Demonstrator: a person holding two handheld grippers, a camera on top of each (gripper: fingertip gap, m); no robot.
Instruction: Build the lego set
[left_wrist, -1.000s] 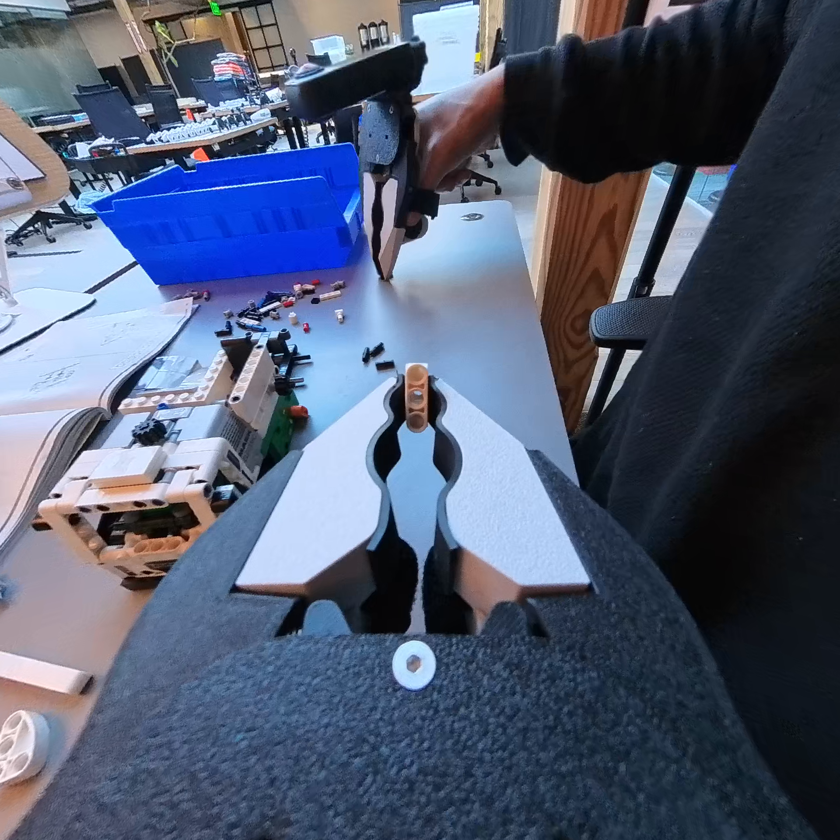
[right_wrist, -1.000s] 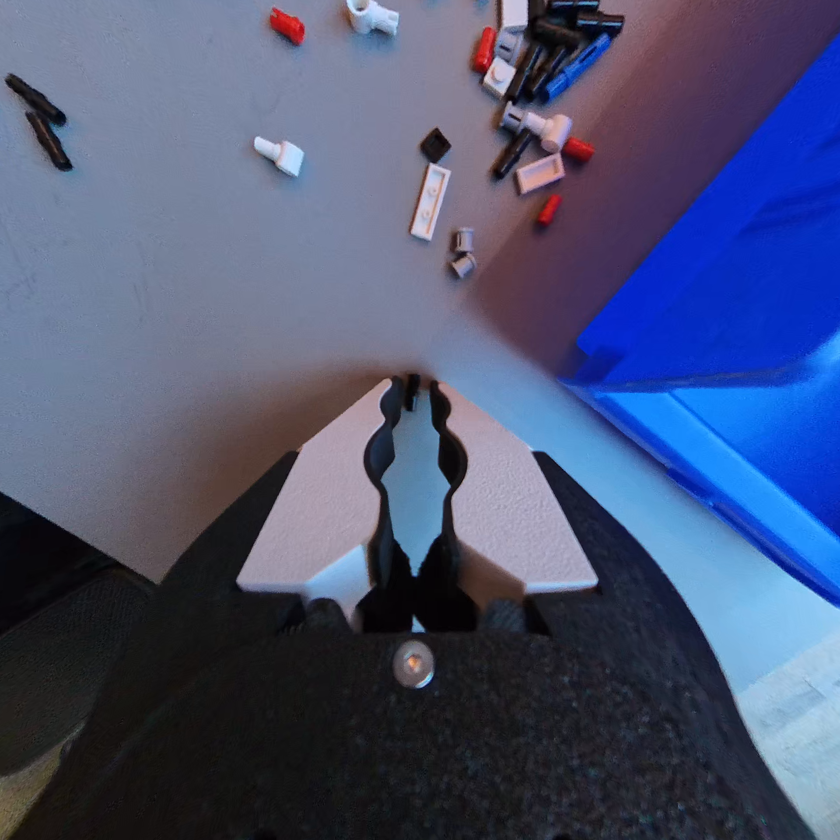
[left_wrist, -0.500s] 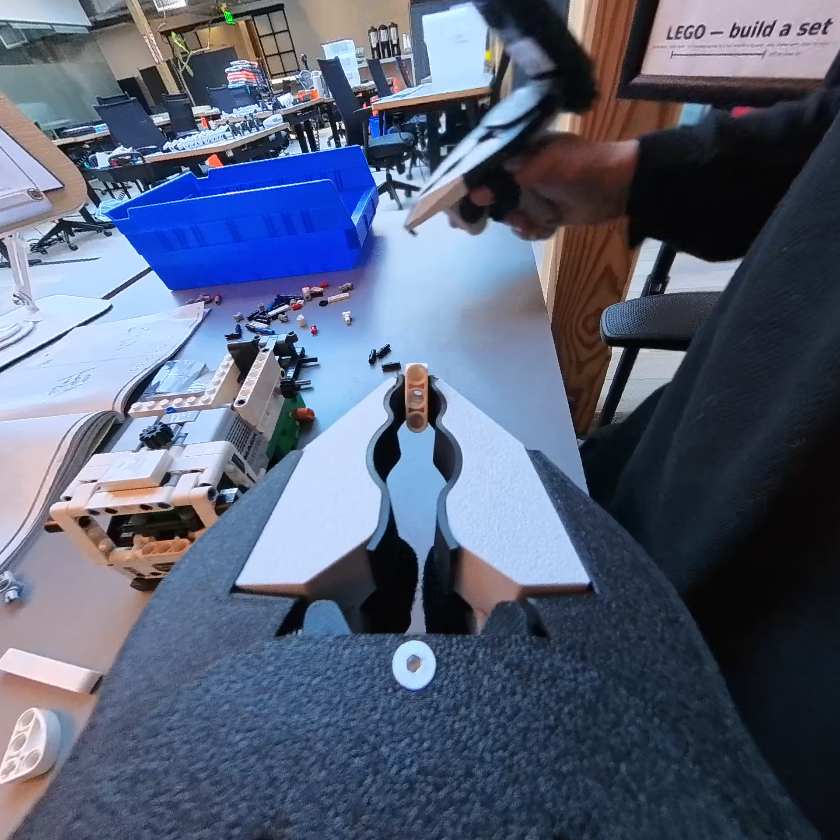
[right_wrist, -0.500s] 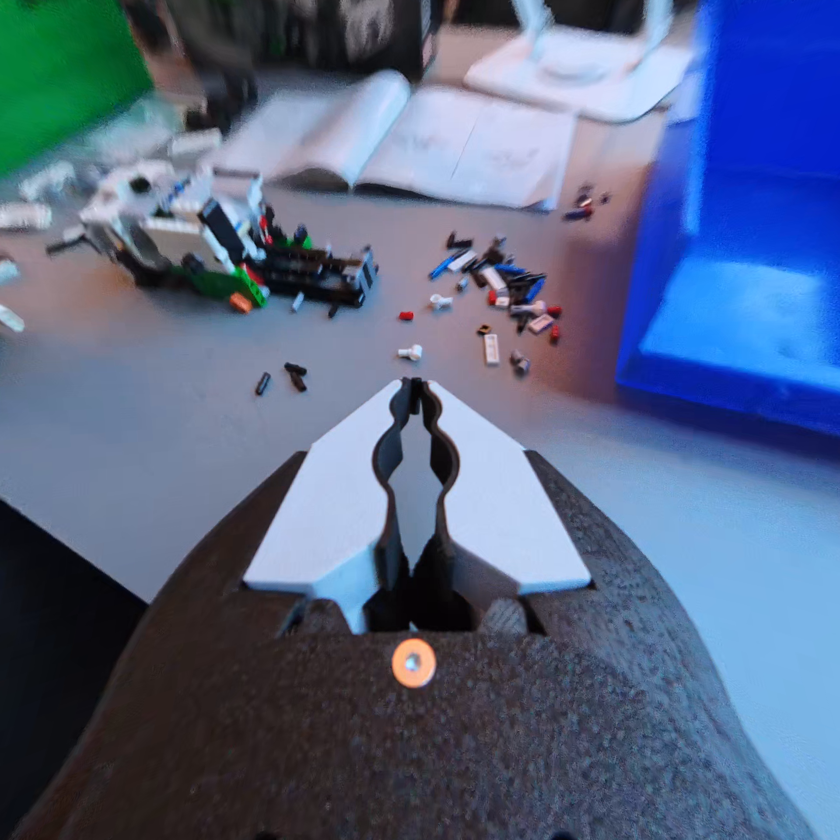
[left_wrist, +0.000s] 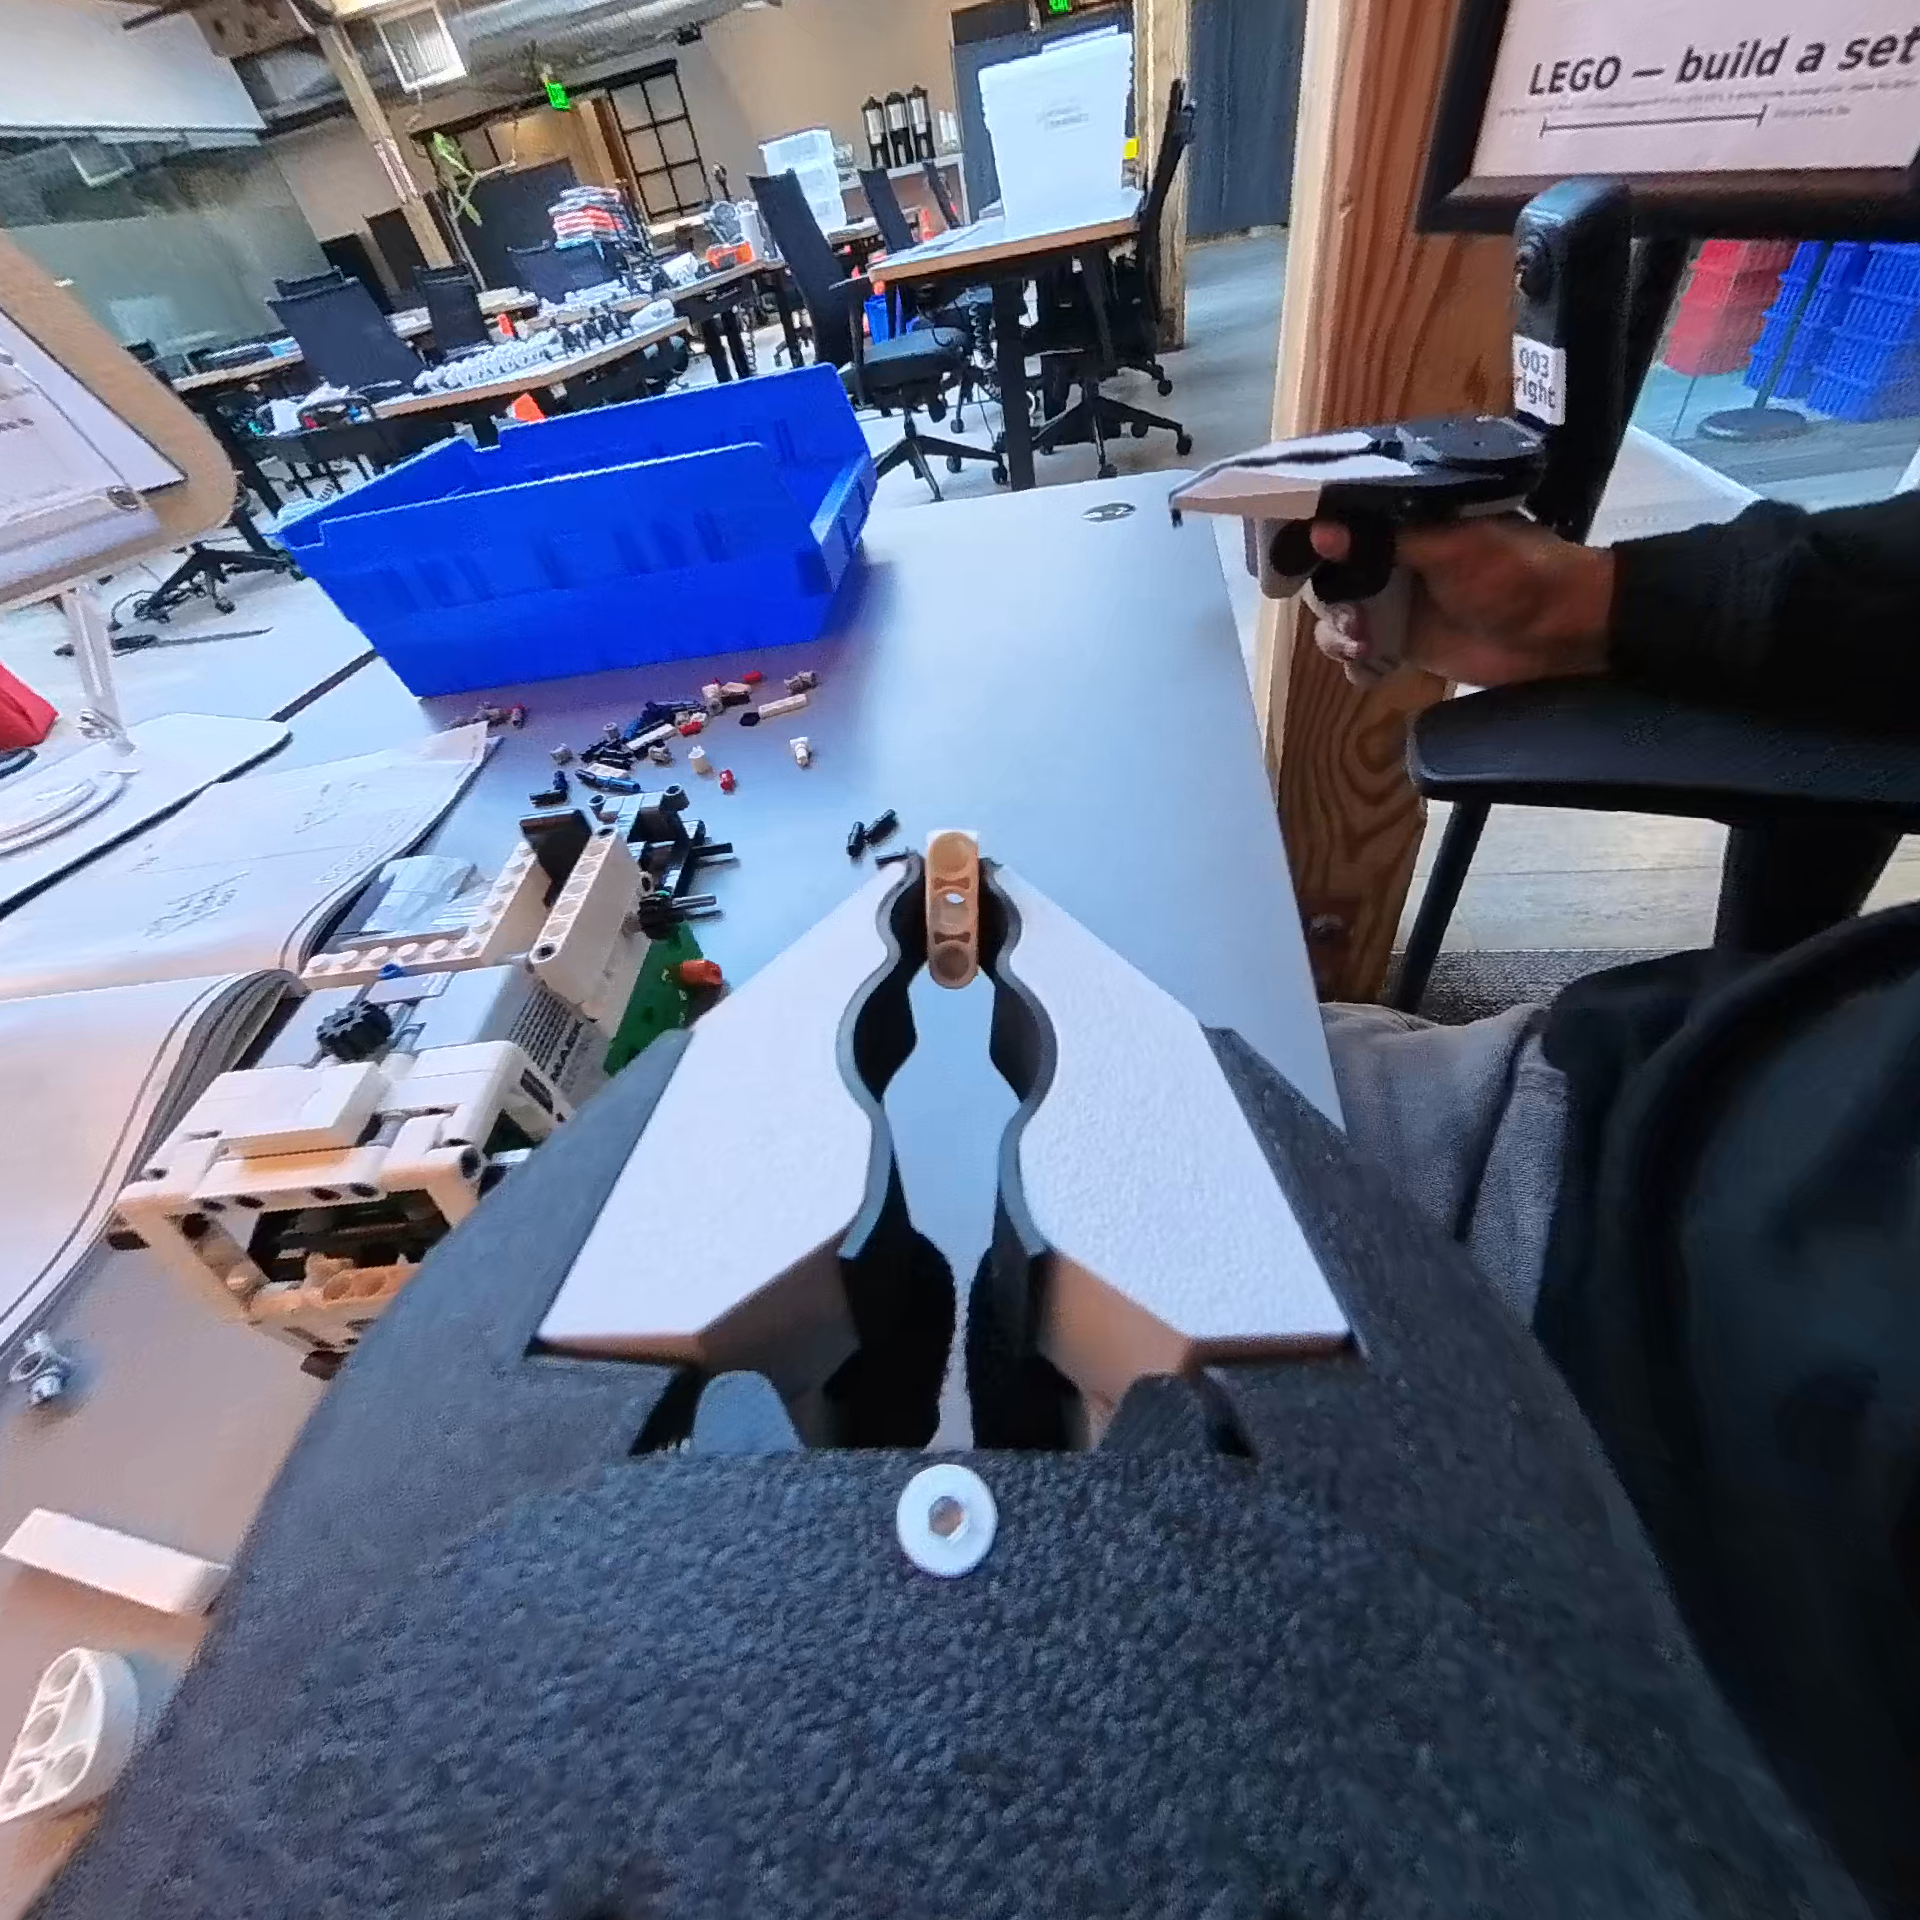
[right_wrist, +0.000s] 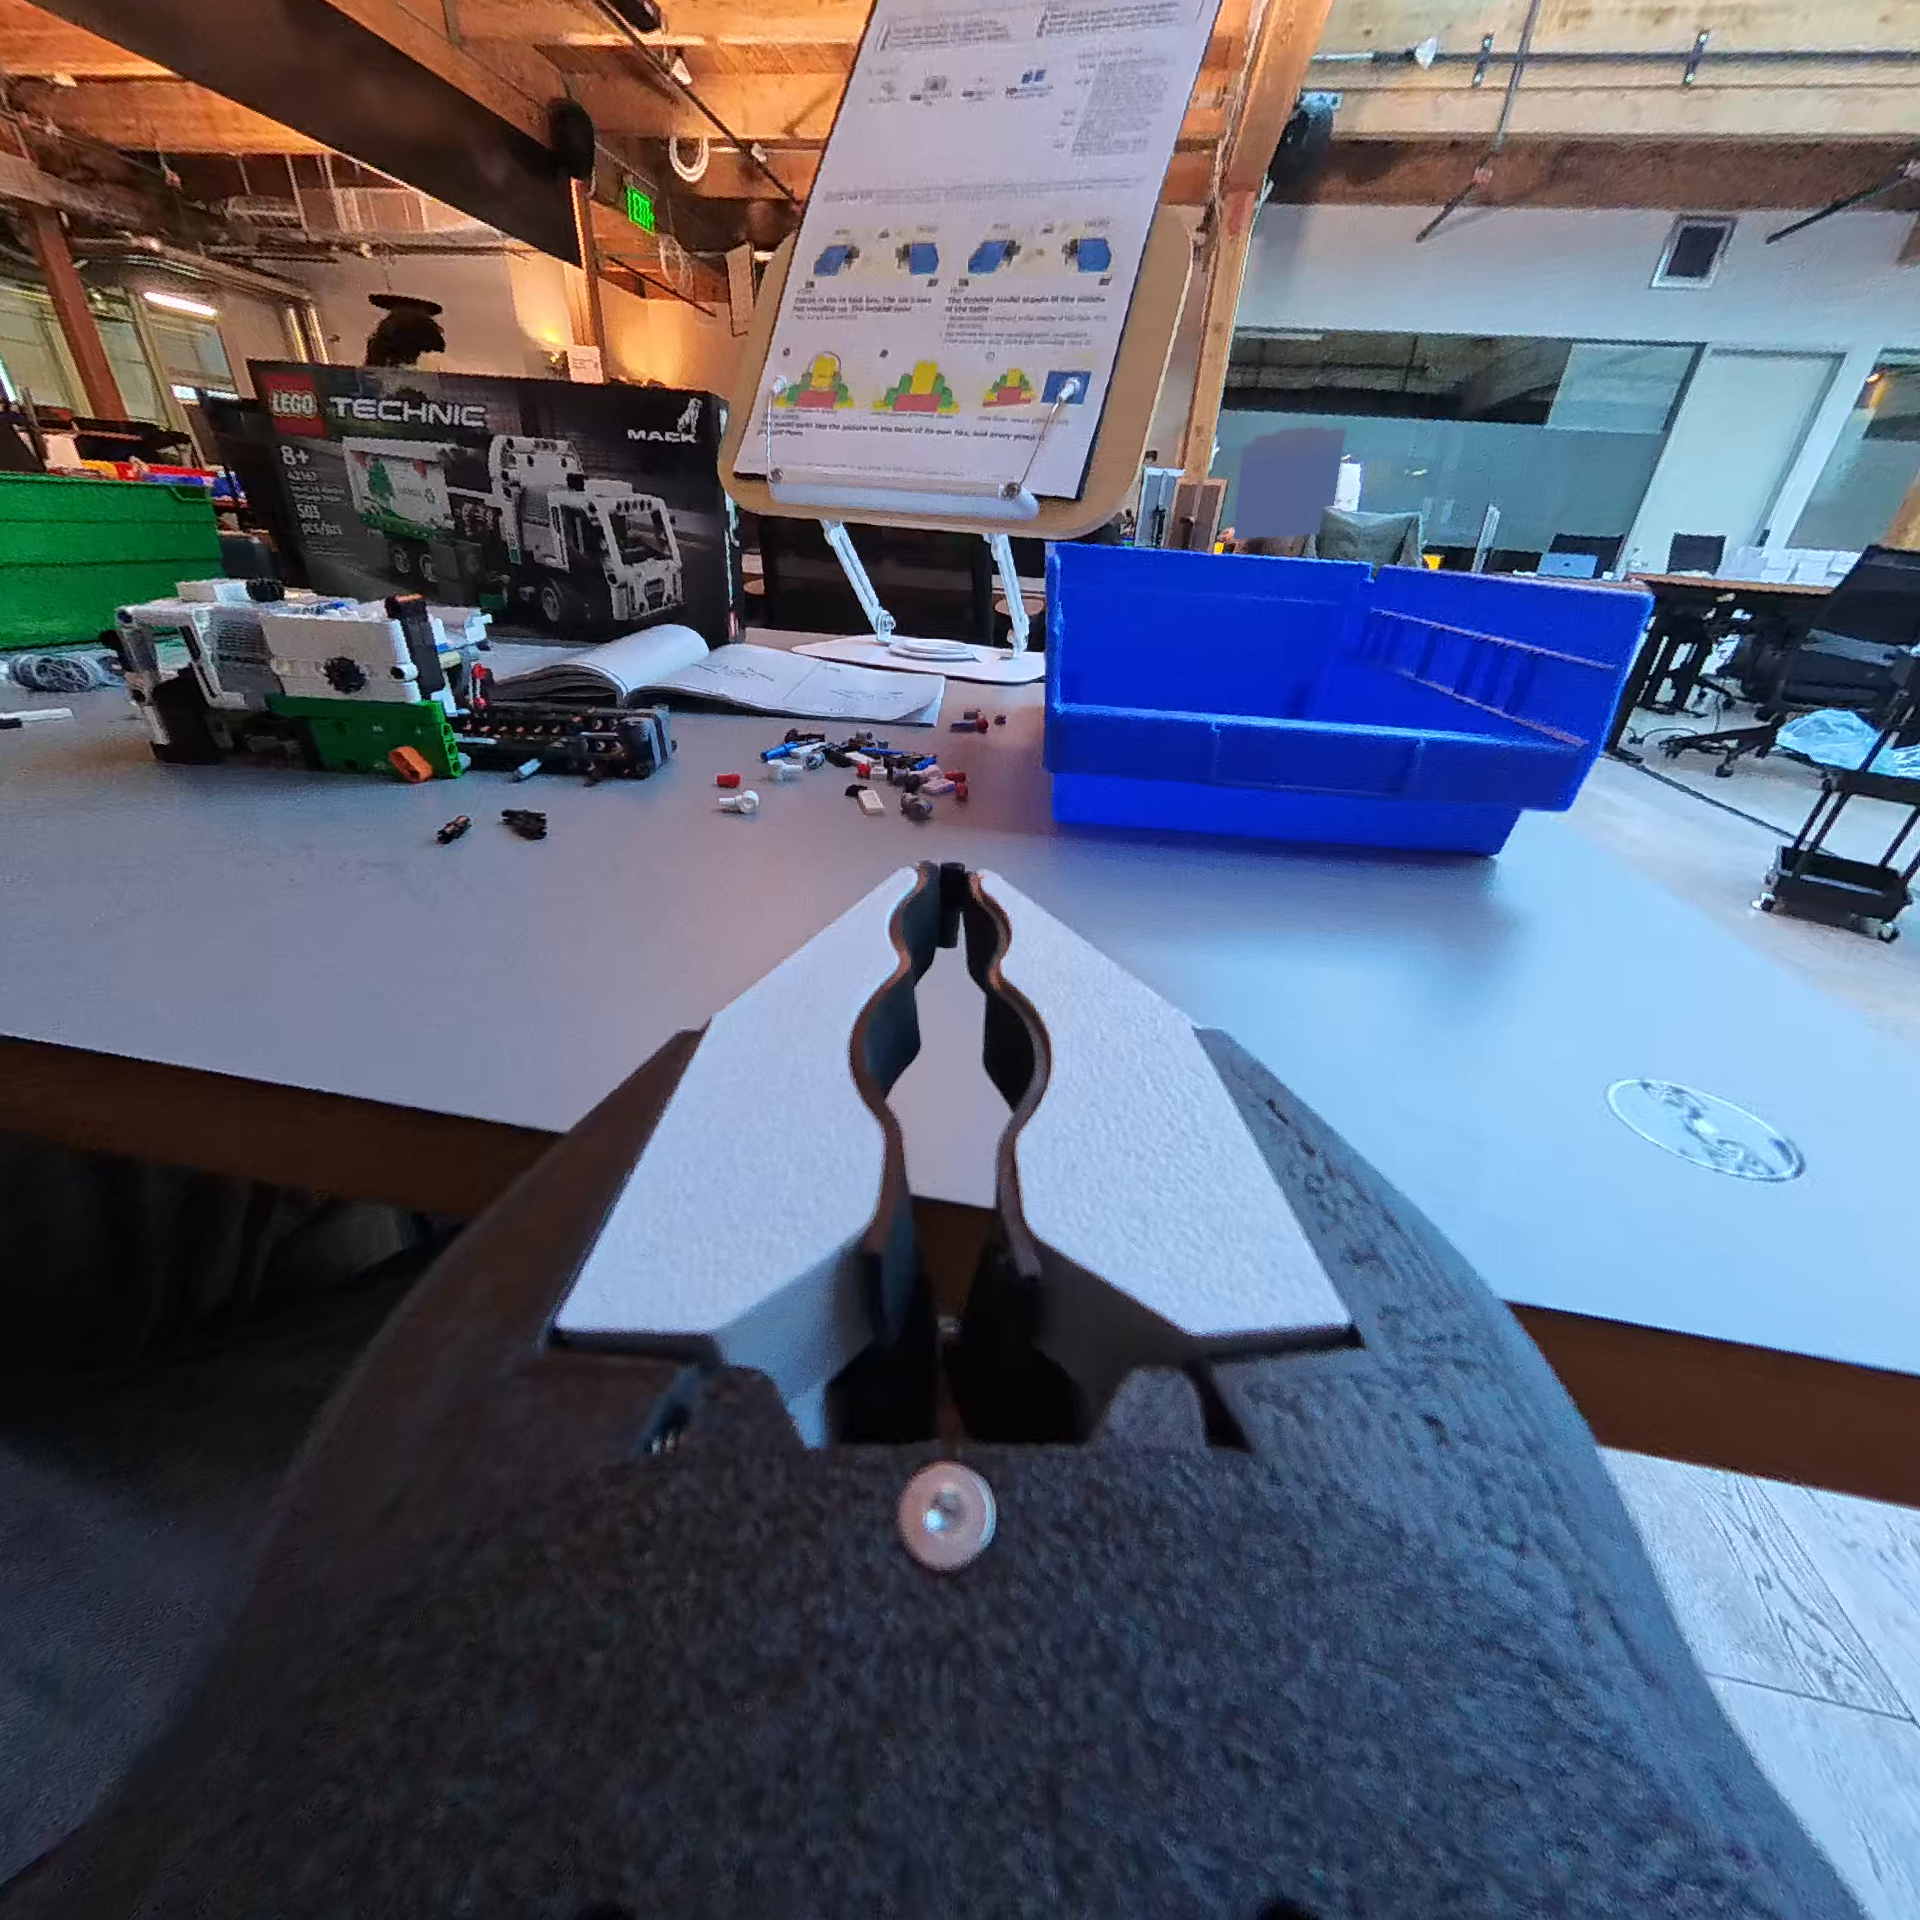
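My left gripper (left_wrist: 952, 883) is shut on a small tan lego beam (left_wrist: 951, 909) and holds it above the grey table (left_wrist: 1039, 665). The part-built white, green and black lego truck (left_wrist: 416, 1049) stands to its left; it also shows in the right wrist view (right_wrist: 301, 686). My right gripper (right_wrist: 948, 883) is shut on a small black pin (right_wrist: 949, 902), held level off the table's near edge. It shows in the left wrist view (left_wrist: 1179, 509) at the right, in a person's hand (left_wrist: 1455, 603). Loose small pieces (right_wrist: 862, 769) lie beyond it.
A blue bin (right_wrist: 1309, 696) stands at the back right. An open instruction booklet (right_wrist: 727, 675), a lego box (right_wrist: 488, 499) and a sheet on a stand (right_wrist: 966, 270) are behind the truck. Two black pins (right_wrist: 499, 824) lie apart. A wooden post (left_wrist: 1351, 416) and black chair (left_wrist: 1662, 748) flank the table. About 30 centimeters separates my left fingertips from my right.
My right gripper lifted from the table near the blue bin with the black pin, swung up and back, and now sits level off the table's edge. My left gripper stayed almost still.
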